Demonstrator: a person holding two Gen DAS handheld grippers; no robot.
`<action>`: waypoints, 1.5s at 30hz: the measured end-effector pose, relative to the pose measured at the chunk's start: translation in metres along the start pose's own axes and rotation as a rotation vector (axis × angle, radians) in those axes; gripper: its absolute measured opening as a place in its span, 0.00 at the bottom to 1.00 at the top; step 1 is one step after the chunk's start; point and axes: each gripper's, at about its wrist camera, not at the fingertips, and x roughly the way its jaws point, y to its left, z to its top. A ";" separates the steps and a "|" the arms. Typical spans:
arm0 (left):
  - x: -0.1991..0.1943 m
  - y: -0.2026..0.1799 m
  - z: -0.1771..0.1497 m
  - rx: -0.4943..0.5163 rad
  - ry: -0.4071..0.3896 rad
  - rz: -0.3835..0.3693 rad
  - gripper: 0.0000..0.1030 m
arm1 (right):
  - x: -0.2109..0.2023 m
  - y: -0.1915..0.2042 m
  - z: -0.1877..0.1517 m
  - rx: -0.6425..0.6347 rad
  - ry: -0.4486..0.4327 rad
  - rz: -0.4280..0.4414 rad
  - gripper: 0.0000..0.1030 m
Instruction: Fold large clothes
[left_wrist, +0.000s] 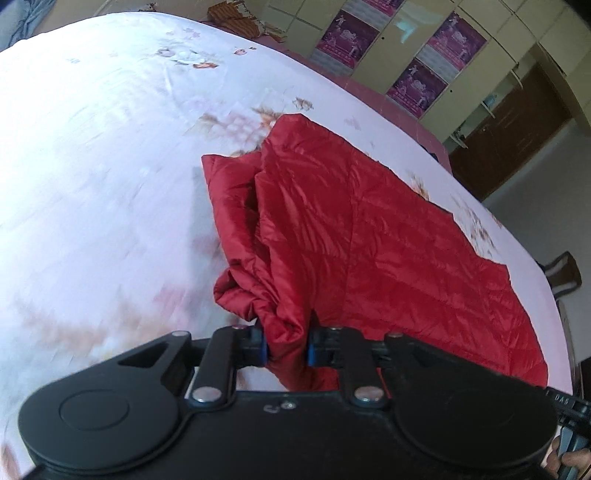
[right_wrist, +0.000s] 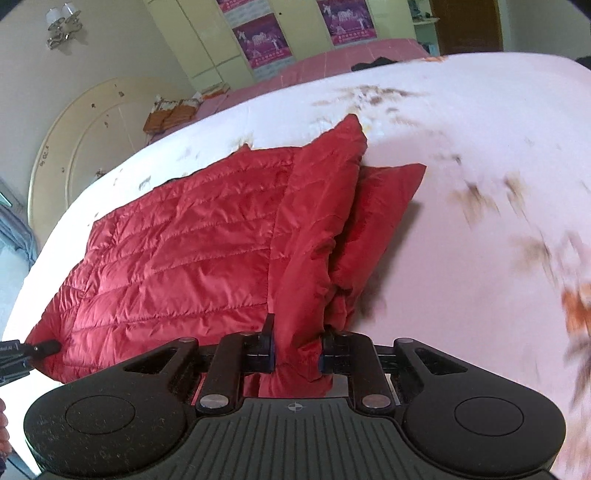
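Note:
A red quilted puffer jacket lies on a white floral bedsheet. My left gripper is shut on a bunched fold of the jacket and holds it above the sheet, with the rest trailing flat to the right. In the right wrist view the jacket spreads to the left. My right gripper is shut on a sleeve-like strip of it that rises toward the far side. A second flap lies to the right of that strip. The left gripper's tip shows at the jacket's left corner.
The bed has a cream curved headboard and a pink bed lies beyond it. Green wardrobes with purple posters line the wall. A brown door stands at the right. Folded brown cloth lies near the headboard.

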 end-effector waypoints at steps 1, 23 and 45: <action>-0.005 0.001 -0.005 0.006 0.000 -0.001 0.17 | -0.005 -0.001 -0.007 0.001 0.000 -0.003 0.18; -0.021 -0.005 -0.017 0.120 -0.114 0.219 0.87 | -0.044 0.043 -0.009 -0.234 -0.257 -0.197 0.68; 0.001 0.004 -0.023 0.009 -0.044 0.217 0.90 | 0.127 0.148 0.044 -0.442 -0.178 -0.162 0.50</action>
